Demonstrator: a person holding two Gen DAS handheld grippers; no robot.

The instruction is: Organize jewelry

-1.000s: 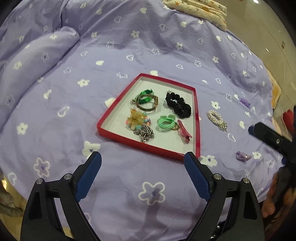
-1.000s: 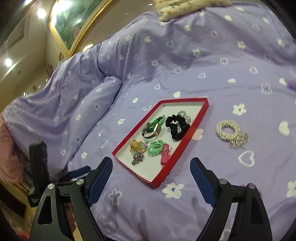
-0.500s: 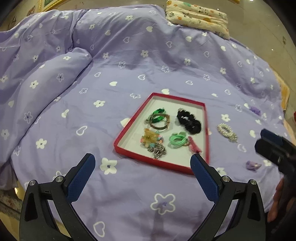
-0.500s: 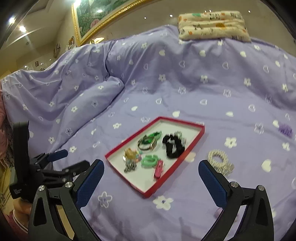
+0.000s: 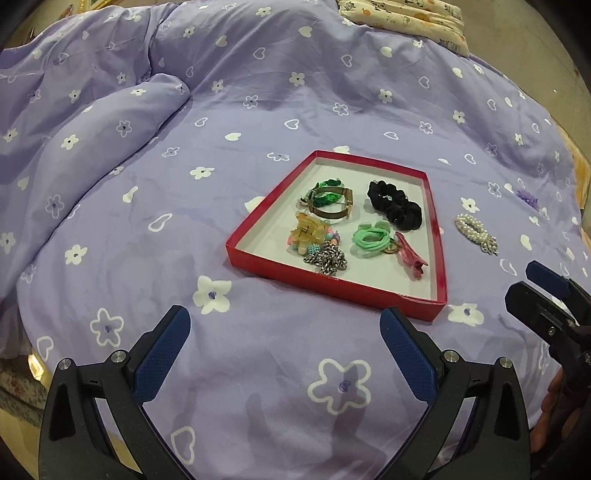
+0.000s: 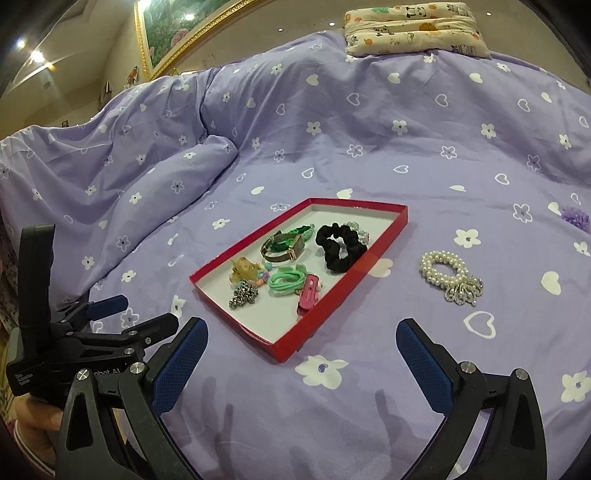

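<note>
Most pieces fill the red tray point(image 5: 338, 286), pearl bracelet point(image 6: 448, 275) and purple scrunchie point(image 6: 575, 218) (bedspread strays) remain, both claws point(image 5: 284, 338) point(image 6: 301, 349) gaping empty

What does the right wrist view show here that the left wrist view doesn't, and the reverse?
Only the right wrist view: a gold-framed picture on the wall and a hand on the left gripper. Only the left wrist view: a gold strip at the bed's edge. Both: the red tray of jewelry, pearl bracelet beside it, purple flower piece, patterned pillow, and open, empty fingers.
</note>
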